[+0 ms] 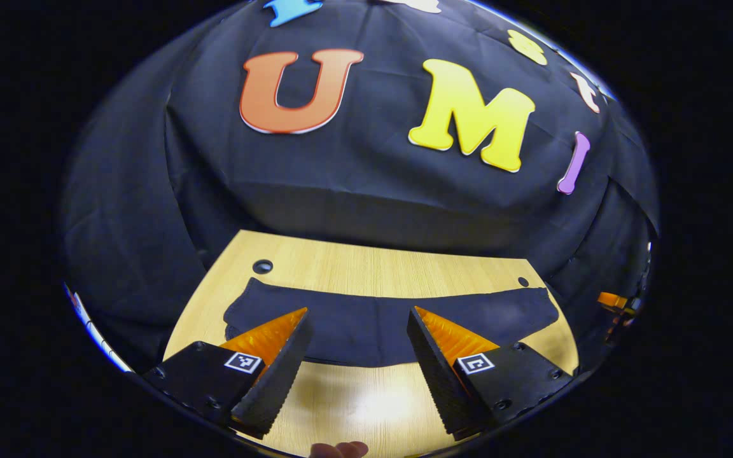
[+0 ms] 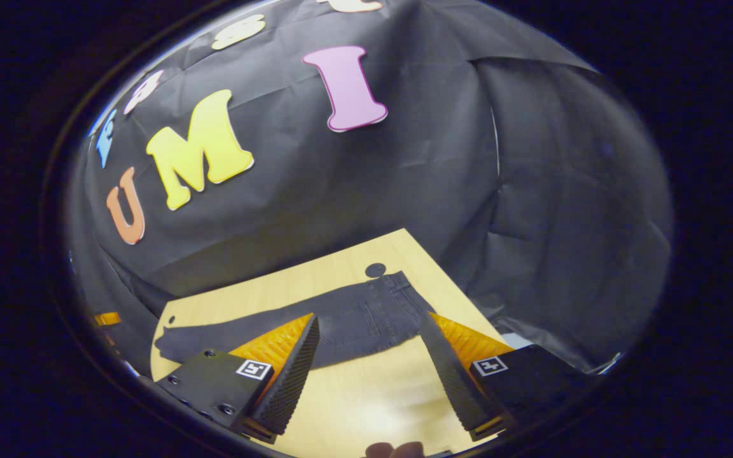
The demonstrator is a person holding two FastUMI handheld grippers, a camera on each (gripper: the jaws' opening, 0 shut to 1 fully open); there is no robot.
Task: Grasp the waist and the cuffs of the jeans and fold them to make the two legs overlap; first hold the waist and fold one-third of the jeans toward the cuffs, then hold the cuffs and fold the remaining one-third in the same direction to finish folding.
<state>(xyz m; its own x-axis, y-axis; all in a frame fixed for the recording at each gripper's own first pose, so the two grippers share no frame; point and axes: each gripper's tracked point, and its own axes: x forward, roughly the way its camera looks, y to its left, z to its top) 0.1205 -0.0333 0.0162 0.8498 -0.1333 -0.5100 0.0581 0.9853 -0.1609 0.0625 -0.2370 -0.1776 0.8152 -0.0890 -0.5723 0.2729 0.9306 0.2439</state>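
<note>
Left gripper (image 1: 357,318): jaws apart, holding nothing; it hangs above the near part of the table, with the fingertips over the near edge of the jeans in the left gripper view.
Jeans (image 1: 373,318): dark, spread flat as one long band across the table (image 1: 354,261), legs already lying one on the other; cuffs at one end, waist at the other.
Waist (image 2: 398,289): in the right gripper view, at the band's right end, pockets and seams showing, just beside a round hole (image 2: 375,270) in the tabletop.
Cuffs (image 2: 172,343): at the band's left end in the same view, near a small hole (image 2: 170,320).
Right gripper (image 2: 369,321): jaws apart, empty; it hangs above bare table on the near side of the jeans, fingertips framing the seat area.
Fingers (image 1: 339,450): a person's fingertips show at the bottom edge of each view.
</note>
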